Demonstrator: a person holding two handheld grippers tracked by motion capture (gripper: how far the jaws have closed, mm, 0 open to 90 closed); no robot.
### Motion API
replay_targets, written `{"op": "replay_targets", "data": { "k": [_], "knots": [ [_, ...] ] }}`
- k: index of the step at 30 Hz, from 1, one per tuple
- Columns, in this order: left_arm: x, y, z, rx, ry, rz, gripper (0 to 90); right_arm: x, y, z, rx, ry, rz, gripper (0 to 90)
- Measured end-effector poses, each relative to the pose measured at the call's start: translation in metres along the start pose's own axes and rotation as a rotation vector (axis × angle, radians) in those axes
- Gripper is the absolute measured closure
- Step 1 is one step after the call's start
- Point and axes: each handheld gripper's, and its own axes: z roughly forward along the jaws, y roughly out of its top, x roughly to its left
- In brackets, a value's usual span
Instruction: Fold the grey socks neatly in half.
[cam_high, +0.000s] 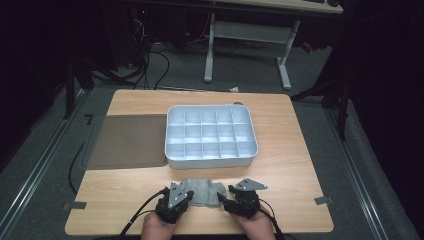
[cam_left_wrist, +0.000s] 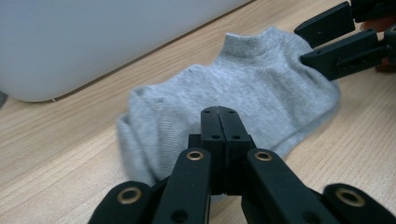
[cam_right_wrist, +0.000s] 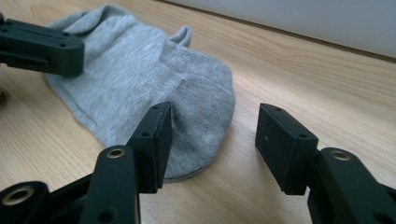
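Starting at my left, my left claw (cam_high: 186, 196) sits at the sock's (cam_high: 204, 193) left end with its jaws pressed together; in the left gripper view they meet in one black block over the grey cloth, but whether a fold of the sock is pinched between them I cannot tell from that angle. The sock itself lies flat on the wooden table (cam_high: 295, 165), near its front edge, just on my side of the white divided tray (cam_high: 211, 159) and not touching it. Its long axis runs across me, left to right, so each claw has one end of it. Moving rightward, my right claw (cam_high: 224, 201) stands at the sock's right end with its jaws apart. In the right gripper view the rounded end of the sock (cam_right_wrist: 196, 107) lies just ahead of the left jaw and partly behind it, while the other jaw hangs over bare wood. As I judge it, the right claw is off to one side of that end, so it must slide toward the sock before closing.
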Motion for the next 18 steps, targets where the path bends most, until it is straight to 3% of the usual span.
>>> {"op": "replay_targets", "data": {
  "k": [1,2,7,9,12,18],
  "knots": [
    [0.000,0.000,0.000,0.004,0.000,0.002,90.0,0.003,0.000,0.001,0.002,-0.006,-0.017,47.2],
    [0.000,0.000,0.000,0.009,0.006,0.001,90.0,0.007,0.000,0.002,0.005,-0.025,-0.060,53.2],
    [0.008,-0.002,-0.002,0.024,0.049,-0.007,90.0,0.010,0.000,0.002,0.009,-0.022,-0.078,62.4],
    [0.014,-0.004,-0.005,0.042,0.091,-0.010,90.0,0.010,0.000,0.001,0.013,-0.011,-0.075,66.3],
    [0.027,-0.007,-0.011,0.052,0.116,-0.042,90.0,0.009,0.000,0.002,0.012,0.009,-0.087,72.8],
    [0.034,-0.010,-0.014,0.052,0.095,-0.086,90.0,0.008,0.000,0.002,0.016,0.047,-0.086,82.6]
  ]
}}
